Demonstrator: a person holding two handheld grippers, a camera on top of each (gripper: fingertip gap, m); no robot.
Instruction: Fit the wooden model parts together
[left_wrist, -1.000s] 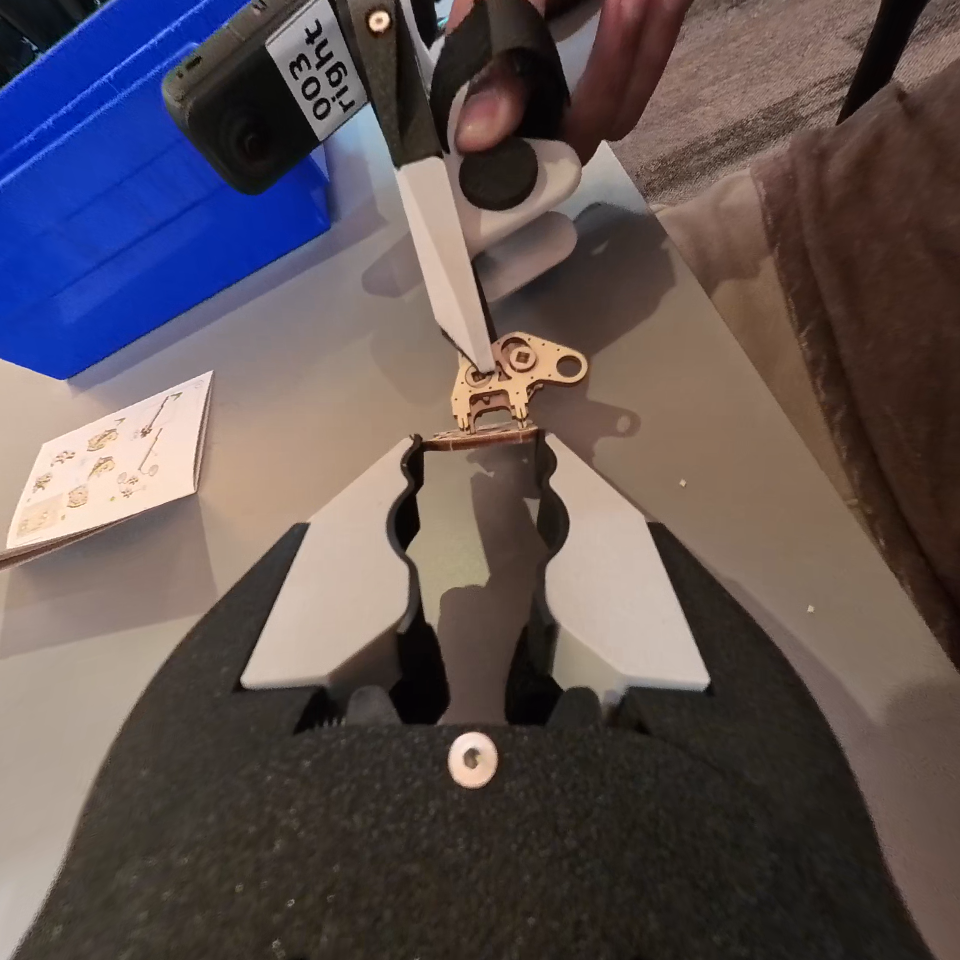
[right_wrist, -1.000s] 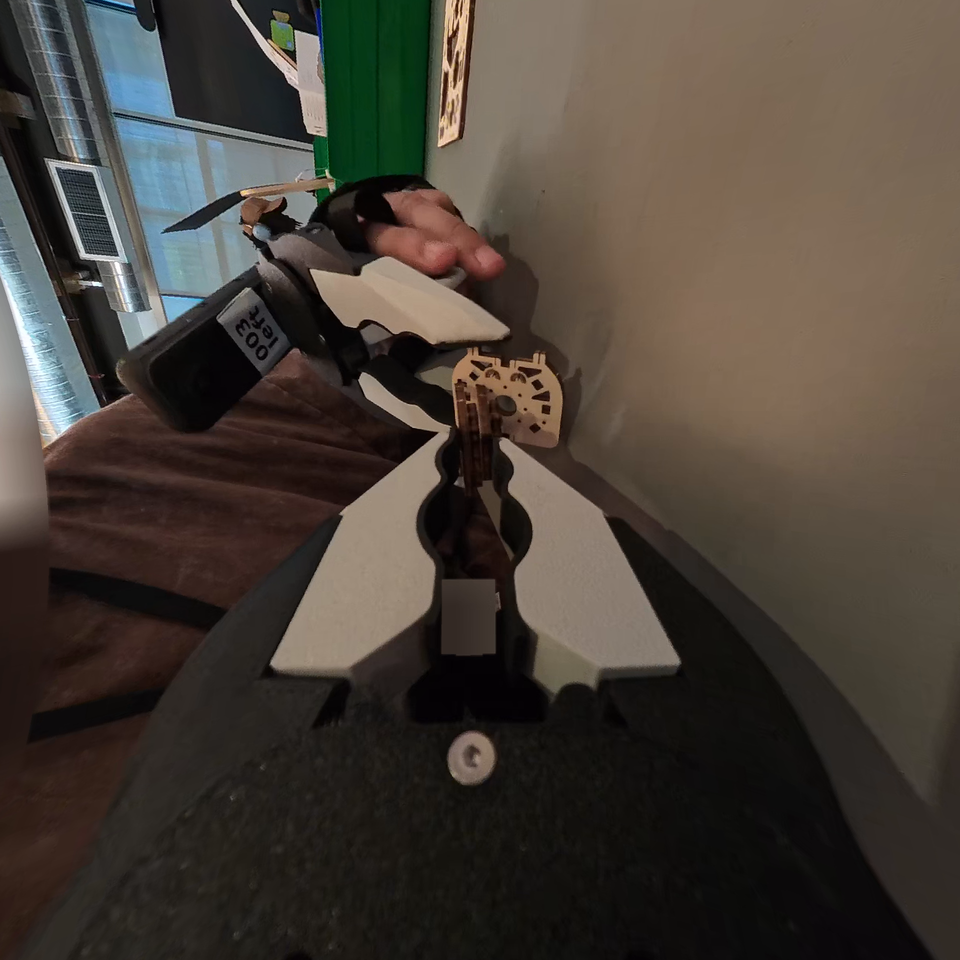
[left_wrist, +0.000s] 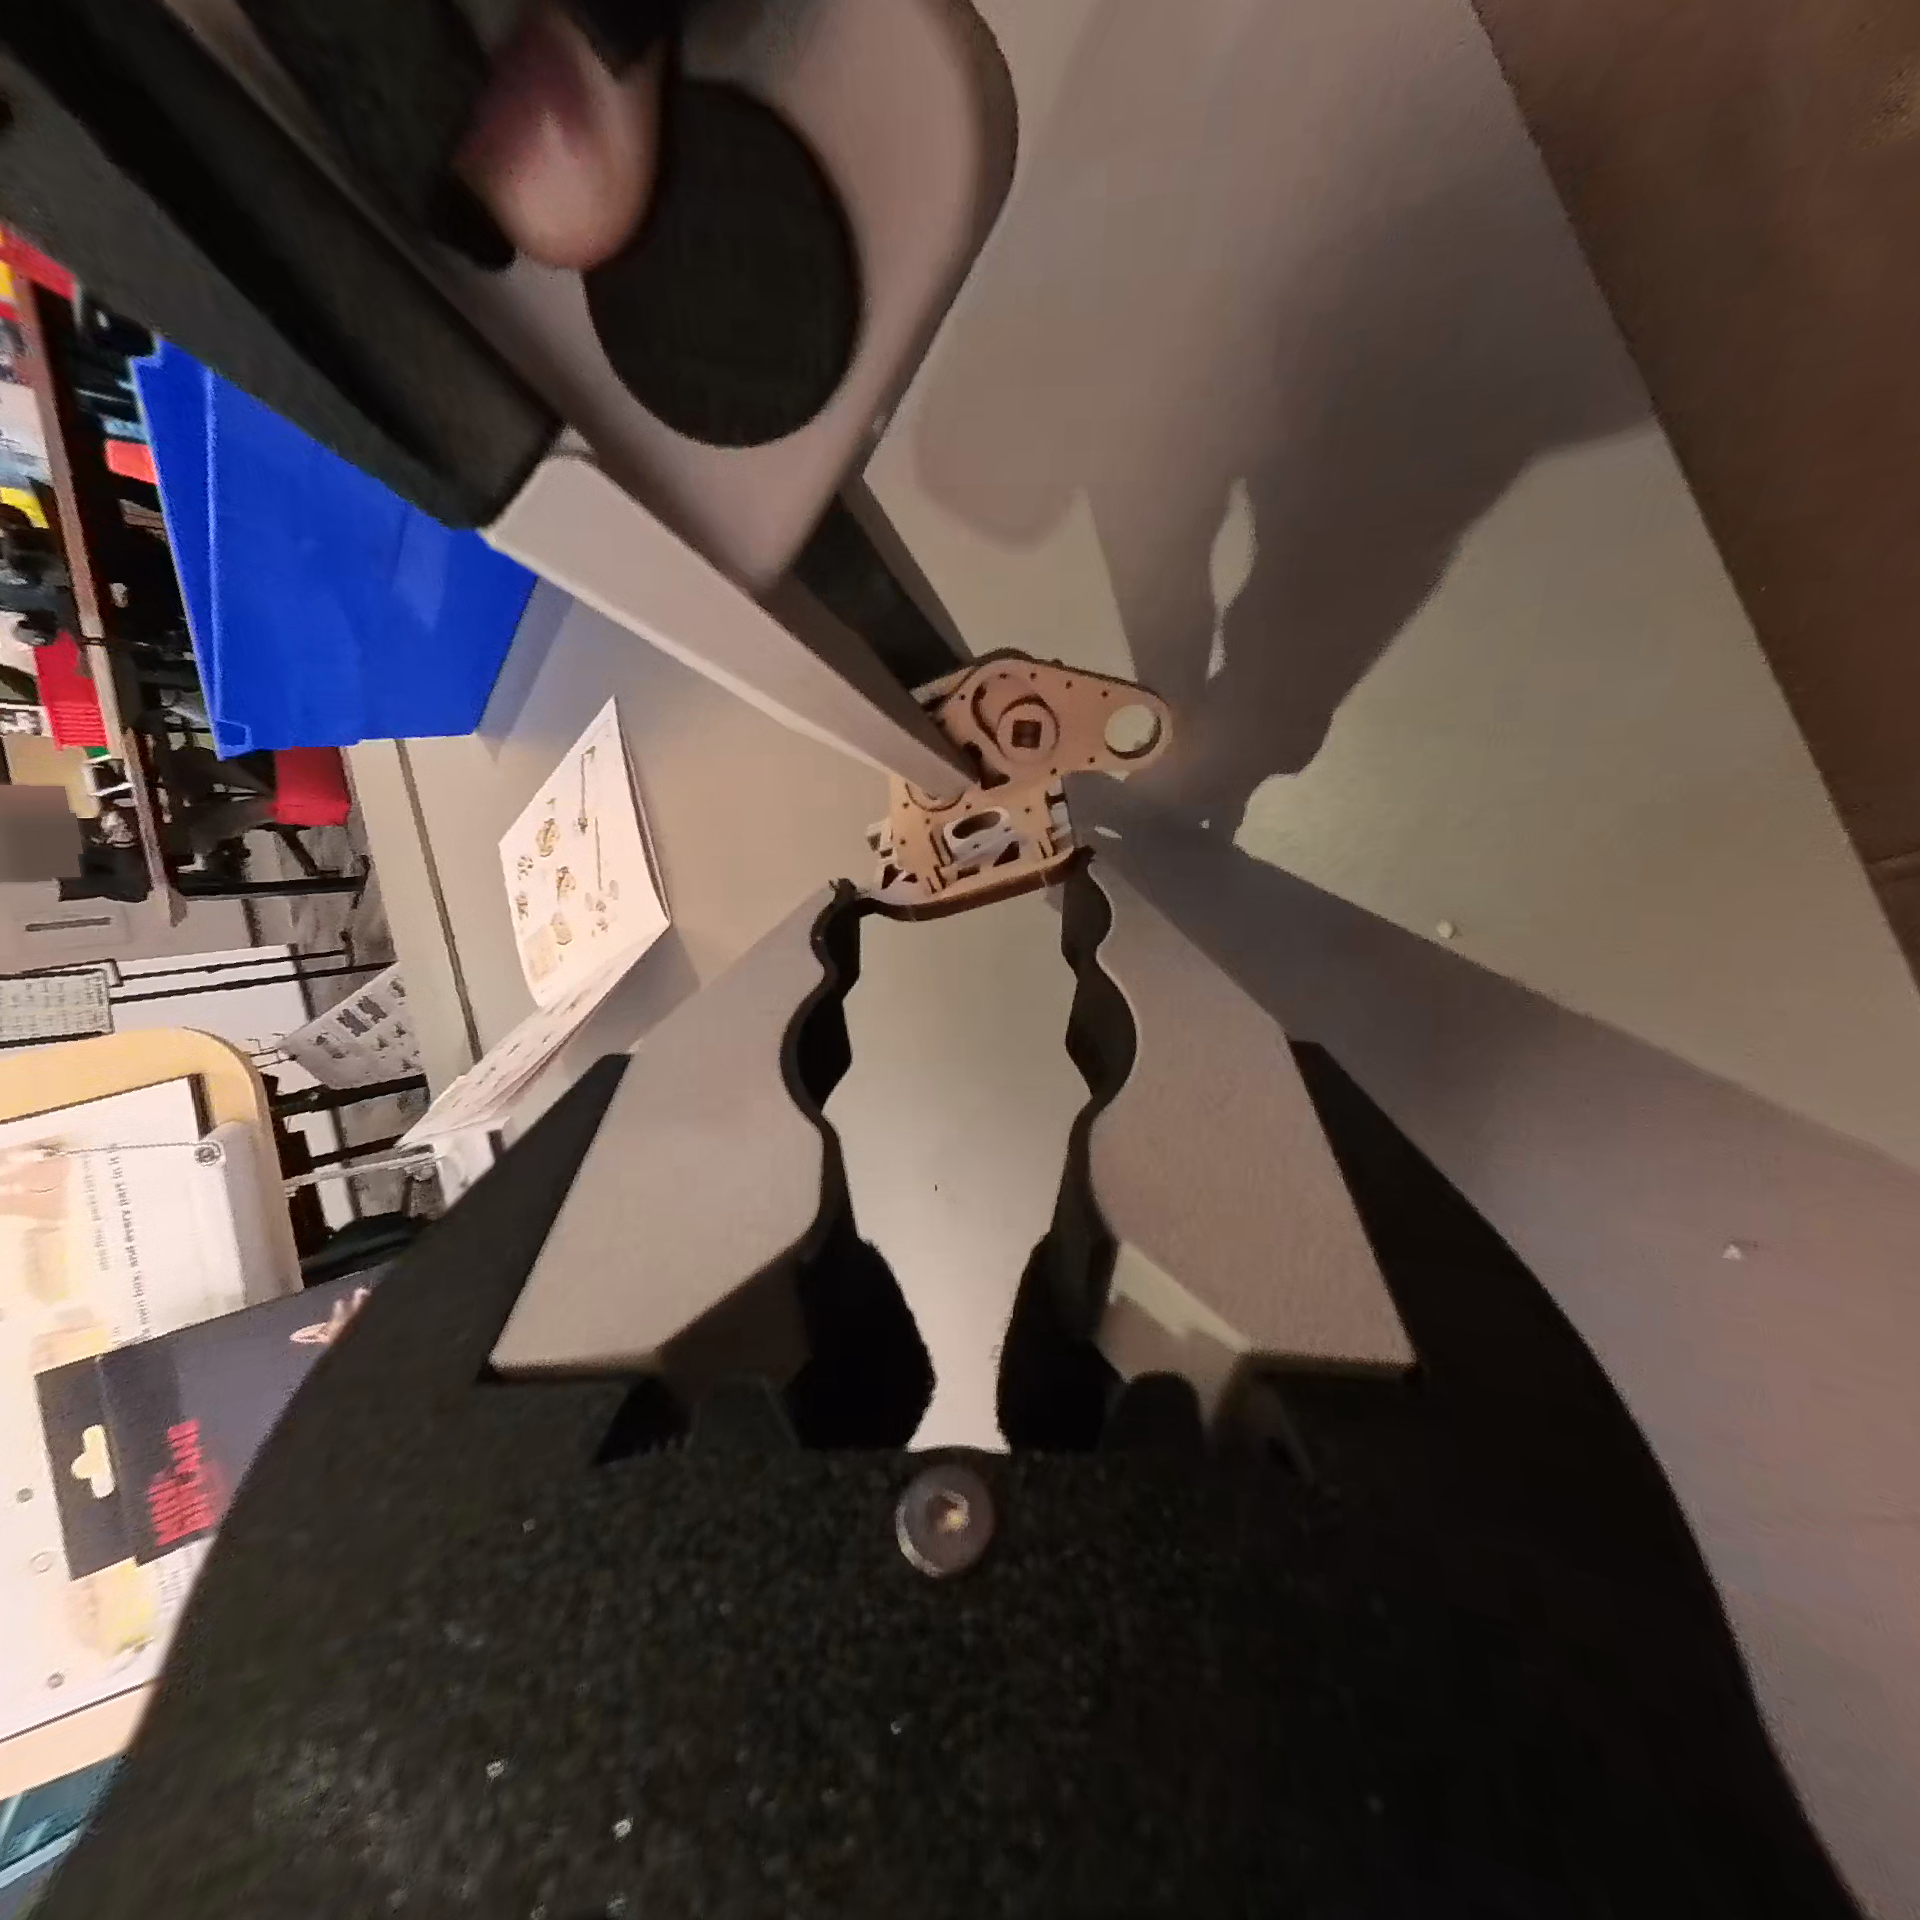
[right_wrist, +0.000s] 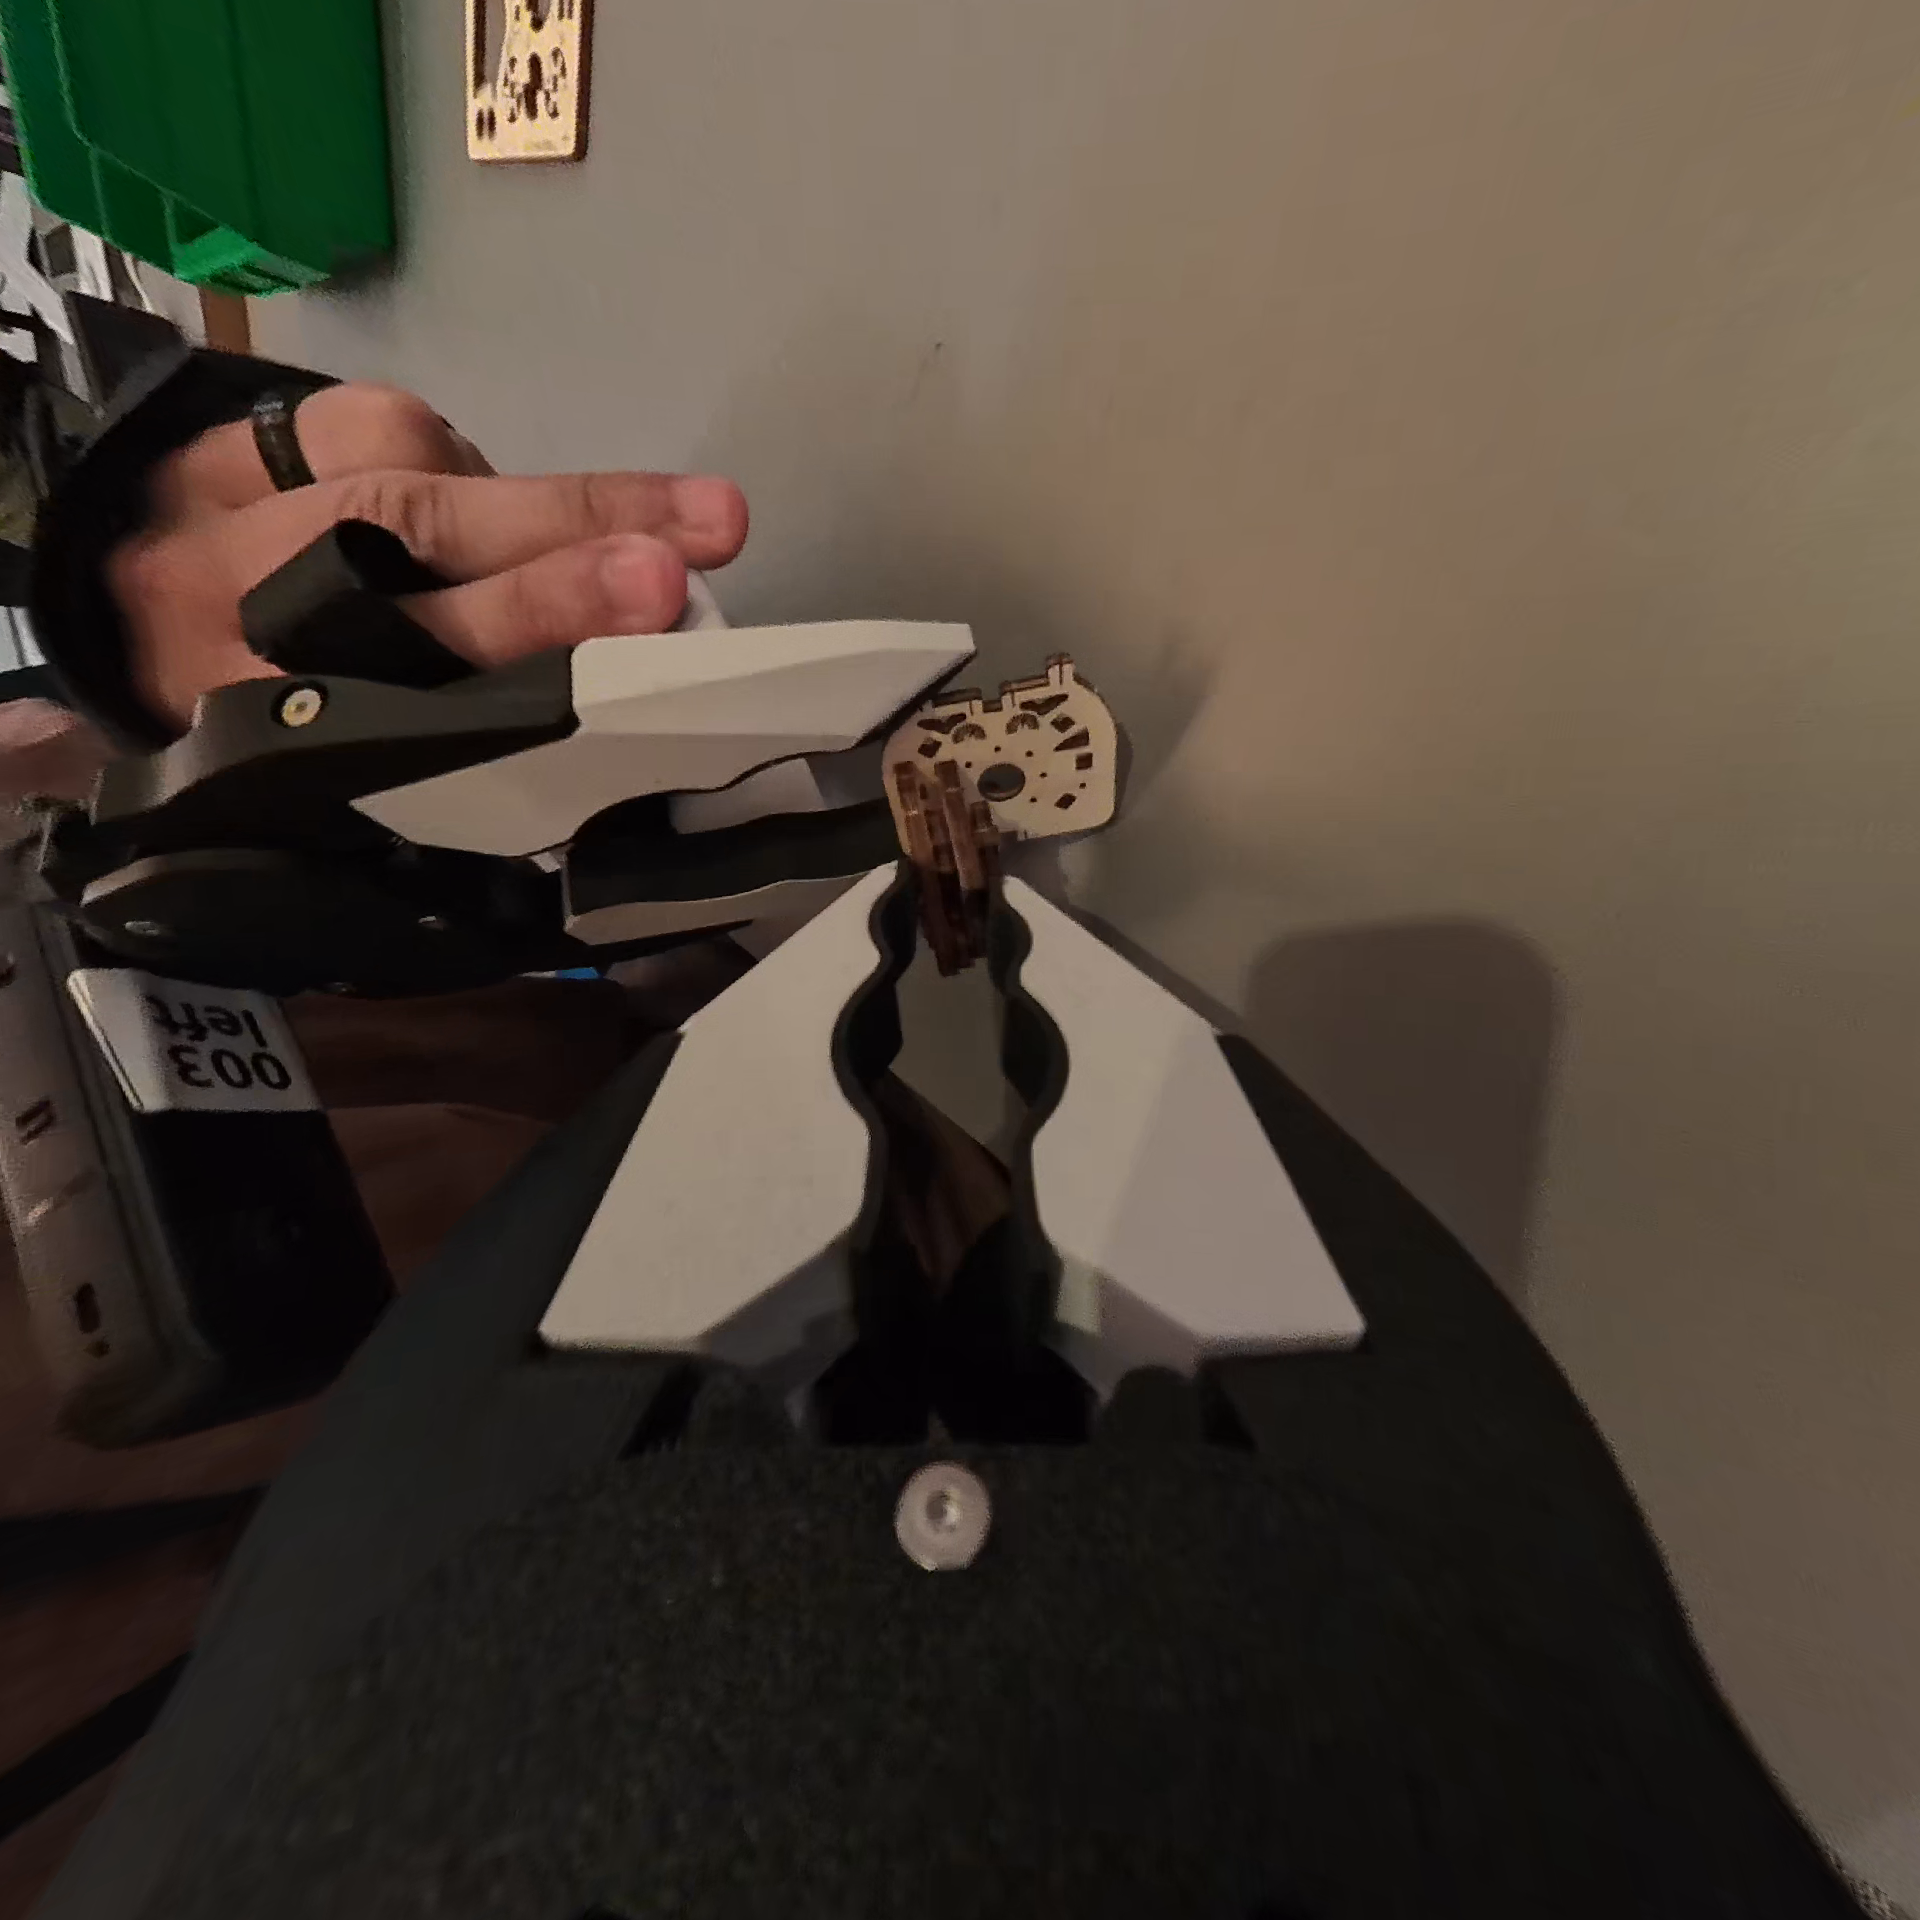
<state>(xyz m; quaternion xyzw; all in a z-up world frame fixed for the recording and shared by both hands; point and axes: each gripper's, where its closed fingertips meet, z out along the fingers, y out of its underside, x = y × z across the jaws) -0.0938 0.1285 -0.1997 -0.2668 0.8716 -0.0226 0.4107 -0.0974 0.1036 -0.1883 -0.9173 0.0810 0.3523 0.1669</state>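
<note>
Two hand-held tools meet over a grey tabletop as a wooden model nears assembly. The left tool is closed across the edges of a flat base plate, holding it clear of the surface. The right tool is clamped on an upright bracket, a stack of thin cut-outs with a square hole and a round eye, whose tabs sit at the base plate's slots. Judged from this, the step in hand is the seating: the tabs look entered but not surely home, and the next move calls for a straight press along the slots, with the left tool holding the plate square so nothing thin snaps.

Room is uneven. The person's brown-clad body crowds one side and the tabletop's edge runs just past the work. On the other side the surface lies open as far as an instruction leaflet and a blue bin, both well apart. A green bin and a part sheet lie farther off.
</note>
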